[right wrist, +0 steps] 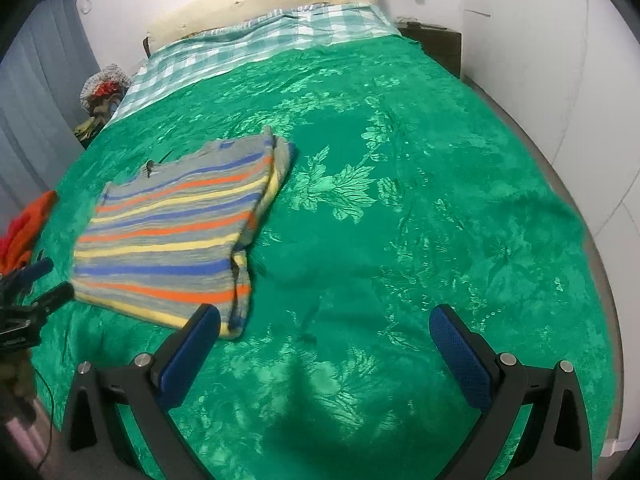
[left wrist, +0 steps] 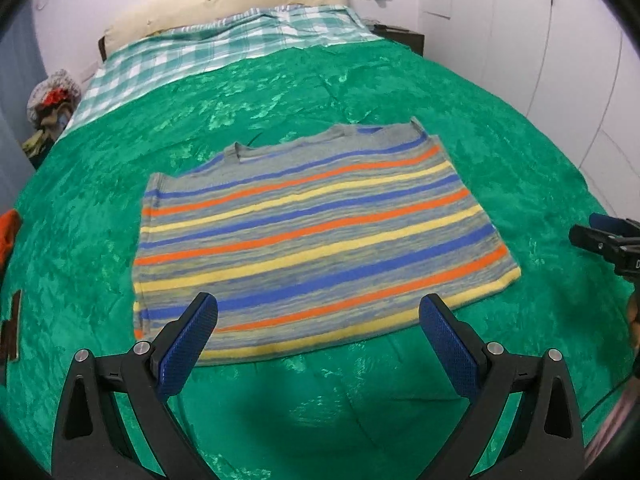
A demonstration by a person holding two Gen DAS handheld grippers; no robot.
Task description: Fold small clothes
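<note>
left gripper [left wrist: 318, 316] wide, empty, hovering at near hem of striped sweater [left wrist: 316, 236] | right gripper [right wrist: 324, 326] wide, empty, sweater's near corner beside its left finger | sweater flat on bed [right wrist: 400, 200]

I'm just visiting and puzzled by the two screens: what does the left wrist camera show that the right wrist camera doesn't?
Only the left view: the open left hand-held gripper right over the striped top's near hem, all its stripes laid flat. Only the right view: the open right hand-held gripper over bare green bedspread, and the top's doubled right edge. Both share the bed, checked sheet and orange cloth.
</note>
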